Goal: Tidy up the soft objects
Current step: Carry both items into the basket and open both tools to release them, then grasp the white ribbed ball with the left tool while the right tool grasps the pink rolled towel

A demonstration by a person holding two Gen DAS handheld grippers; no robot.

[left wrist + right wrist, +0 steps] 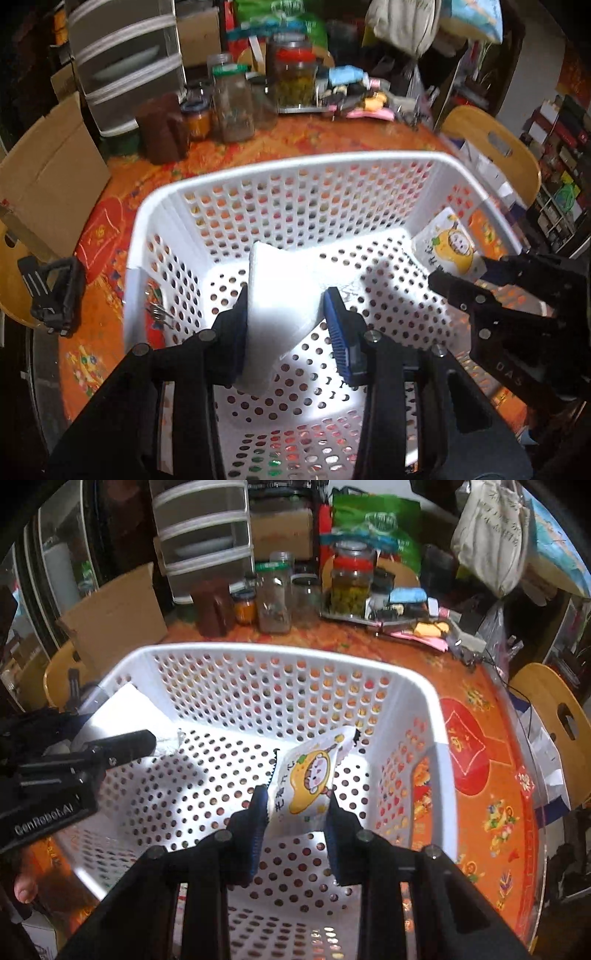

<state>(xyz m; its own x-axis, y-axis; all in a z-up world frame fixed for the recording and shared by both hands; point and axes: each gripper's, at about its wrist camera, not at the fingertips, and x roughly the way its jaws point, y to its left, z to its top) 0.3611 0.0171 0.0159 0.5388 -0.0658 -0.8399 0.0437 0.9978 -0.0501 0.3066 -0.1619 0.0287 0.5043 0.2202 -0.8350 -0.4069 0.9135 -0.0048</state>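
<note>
Hanging over the white basket, both grippers point steeply down into it, each with a load. The left gripper is clamped on a white pad, pinched across its short width, so the pad's long axis runs up and away from the jaws toward the far wall. The right gripper is closed on a snack pouch printed with a yellow cartoon, held by its lower edge with the rest sticking out ahead of the pads. Neither item seems to touch the perforated floor; both hang above it, pad toward the left half, pouch toward the right, well apart. What matters for release, I judge, is that drop: each item sits ahead of its jaws and above bare floor, so parting the jaws should let it fall flat inside. Beyond the basket stand jars on the orange table.
</note>
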